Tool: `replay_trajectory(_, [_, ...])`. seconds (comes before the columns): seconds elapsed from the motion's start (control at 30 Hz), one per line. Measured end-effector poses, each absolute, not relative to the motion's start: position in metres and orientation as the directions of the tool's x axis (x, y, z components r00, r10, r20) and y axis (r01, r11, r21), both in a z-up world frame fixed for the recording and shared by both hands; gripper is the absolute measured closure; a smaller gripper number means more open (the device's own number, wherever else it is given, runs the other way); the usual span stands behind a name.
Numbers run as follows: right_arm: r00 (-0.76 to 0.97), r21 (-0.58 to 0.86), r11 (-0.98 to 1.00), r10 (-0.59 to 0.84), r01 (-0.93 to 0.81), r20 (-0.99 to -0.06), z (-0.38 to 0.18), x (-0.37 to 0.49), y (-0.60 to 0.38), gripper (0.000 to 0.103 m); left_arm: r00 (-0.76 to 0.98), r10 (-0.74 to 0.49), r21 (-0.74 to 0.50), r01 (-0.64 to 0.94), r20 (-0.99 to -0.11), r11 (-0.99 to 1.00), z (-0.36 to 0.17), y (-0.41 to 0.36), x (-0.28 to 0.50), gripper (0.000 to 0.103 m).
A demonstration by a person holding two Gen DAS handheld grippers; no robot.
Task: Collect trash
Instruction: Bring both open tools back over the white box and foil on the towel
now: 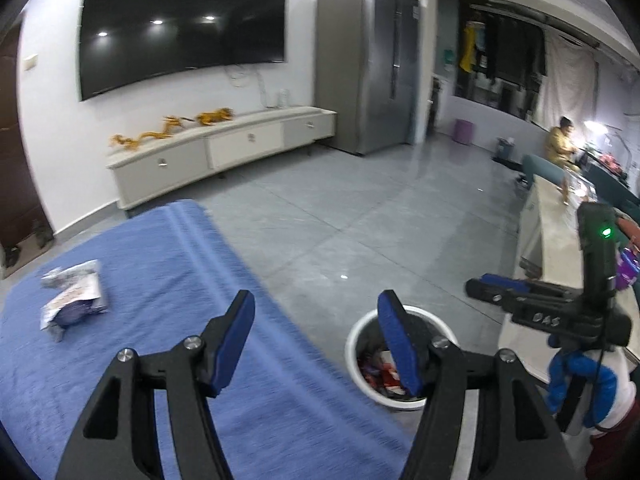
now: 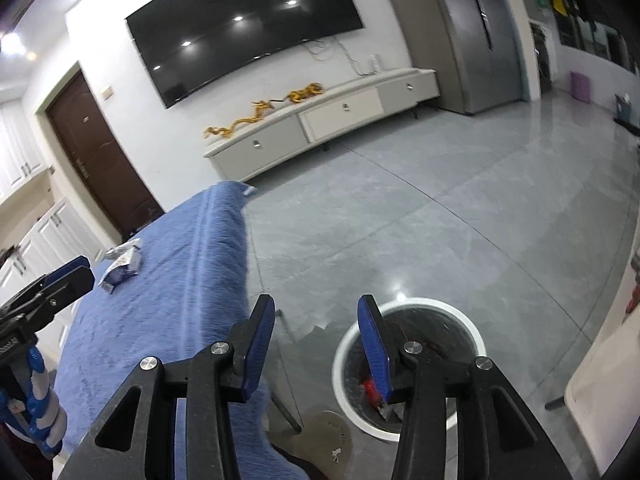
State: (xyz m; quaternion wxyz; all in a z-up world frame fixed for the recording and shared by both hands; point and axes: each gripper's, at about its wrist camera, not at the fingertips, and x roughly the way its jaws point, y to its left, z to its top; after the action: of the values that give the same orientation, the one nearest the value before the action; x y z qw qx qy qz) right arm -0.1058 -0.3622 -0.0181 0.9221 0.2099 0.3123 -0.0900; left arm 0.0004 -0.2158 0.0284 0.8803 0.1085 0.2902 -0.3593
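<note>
A crumpled white and blue wrapper lies on the blue cloth covering the table, at the far left; it also shows in the right wrist view. A white trash bin with red wrappers inside stands on the floor beside the table's right edge; it also shows in the right wrist view. My left gripper is open and empty, above the table edge and the bin. My right gripper is open and empty, above the bin and the table edge; it shows in the left wrist view, where I cannot tell its jaws.
A grey tiled floor stretches ahead. A long white TV cabinet stands under a wall TV, a grey fridge to its right. A pale counter is at the right, a person seated beyond. A brown door is at left.
</note>
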Motion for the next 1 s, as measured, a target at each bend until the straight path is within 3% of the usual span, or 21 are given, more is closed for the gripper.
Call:
replay_trajectory(0.23, [0.802, 0.319, 0.928, 0.039, 0.192, -0.596, 0.001, -0.068, -0.316, 0.060, 0.663, -0.501, 0.013, 0.609, -0.556, 0.793, 0.032, -0.155, 0.006, 0.041])
replay_trajectory(0.73, [0.763, 0.266, 0.963, 0.143, 0.038, -0.630, 0.014, -0.015, -0.215, 0.053, 0.744, -0.438, -0.056, 0.479, -0.504, 0.876, 0.026, -0.047, 0.012, 0.041])
replay_trajectory(1.0, [0.747, 0.243, 0.969, 0.196, -0.047, -0.635, 0.019, 0.001, -0.168, 0.050, 0.765, -0.374, -0.049, 0.411, -0.525, 0.910, 0.016, -0.011, 0.012, 0.041])
